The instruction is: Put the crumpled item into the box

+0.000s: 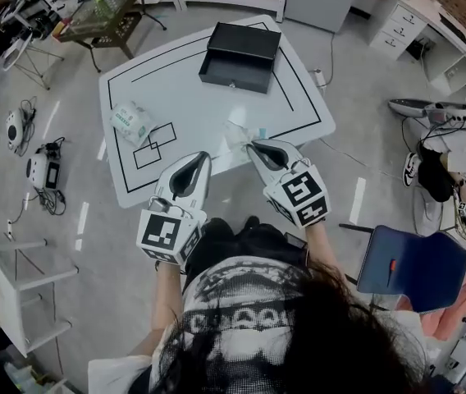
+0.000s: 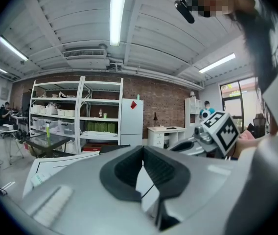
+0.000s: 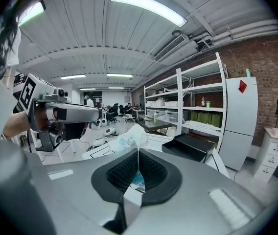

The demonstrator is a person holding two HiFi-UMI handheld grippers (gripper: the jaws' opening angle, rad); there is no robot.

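The crumpled item (image 1: 238, 135) is a whitish plastic wrapper with blue print. My right gripper (image 1: 250, 144) is shut on it just above the white table (image 1: 299, 97); in the right gripper view the crumpled item (image 3: 128, 138) bunches up past the right gripper (image 3: 138, 166), with a thin strip pinched between the pads. The black box (image 1: 241, 56) lies open-topped at the table's far side, and the black box (image 3: 190, 147) shows ahead to the right. My left gripper (image 1: 205, 155) hovers at the table's near edge beside the right one; the left gripper (image 2: 142, 152) is shut with nothing in it.
A tissue pack (image 1: 131, 121) lies on the table's left part beside taped rectangles. A blue chair (image 1: 413, 269) stands at the right, a white rack (image 1: 20, 294) at the near left, a glass-top table (image 1: 106, 6) at the far left. Devices and cables lie on the floor.
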